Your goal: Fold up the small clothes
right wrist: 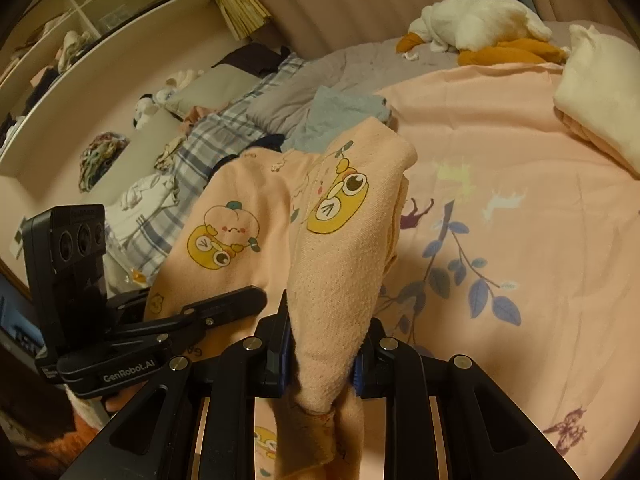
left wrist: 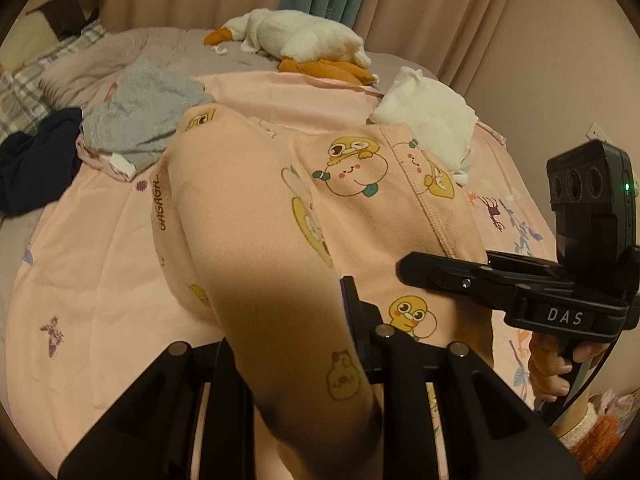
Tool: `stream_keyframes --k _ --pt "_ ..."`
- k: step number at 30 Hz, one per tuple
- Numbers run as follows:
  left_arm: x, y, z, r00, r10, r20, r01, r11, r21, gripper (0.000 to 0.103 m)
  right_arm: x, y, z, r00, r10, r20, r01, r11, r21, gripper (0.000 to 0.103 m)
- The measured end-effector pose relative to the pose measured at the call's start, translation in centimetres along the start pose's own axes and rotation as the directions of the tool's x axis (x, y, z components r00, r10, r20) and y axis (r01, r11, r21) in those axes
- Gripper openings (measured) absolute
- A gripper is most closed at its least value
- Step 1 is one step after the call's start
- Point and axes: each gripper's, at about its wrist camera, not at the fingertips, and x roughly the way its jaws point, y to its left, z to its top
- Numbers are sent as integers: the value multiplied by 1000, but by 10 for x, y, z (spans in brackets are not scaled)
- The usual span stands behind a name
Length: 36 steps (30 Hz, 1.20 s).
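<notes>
So the peach garment (left wrist: 248, 216) is hanging between the two grippers over the bed (left wrist: 100, 248), lifted off it near the camera and drooping down at the far end. It's a soft fleecy knit with a slightly pilled surface, printed all over with little yellow duck and peach cartoons, and there's a stitched seam running along it on the right side.

The left gripper (left wrist: 296, 364) is pinching a bunched-up fold of it, fingers closed on the cloth. The right gripper (right wrist: 320, 364) is doing the same, its blue-padded fingers clamping a thick rolled edge, with a bit of fabric dangling below.

The garment's long axis is running from near to far in both wrist views, near end in the grippers, far end pointing toward the headboard side.

The bed cover is smooth pink cotton with leaf and animal prints, lying pretty flat. There's lots of open room on the right of the garment and in front of it. The left is getting crowded: a crumpled grey garment (left wrist: 140, 120) and a dark navy one (left wrist: 36, 160). A folded white cloth (left wrist: 428, 116) is sitting far right, and a plush goose (left wrist: 304, 40) is lying at the far edge.
</notes>
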Motion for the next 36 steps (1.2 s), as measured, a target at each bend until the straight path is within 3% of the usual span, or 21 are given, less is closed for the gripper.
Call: stream_keyframes --k 36 --pt "40 1 -7 996 46 -79 -46 999 -7 21 24 -19 -6 998 -37 -58 40 998 38 24"
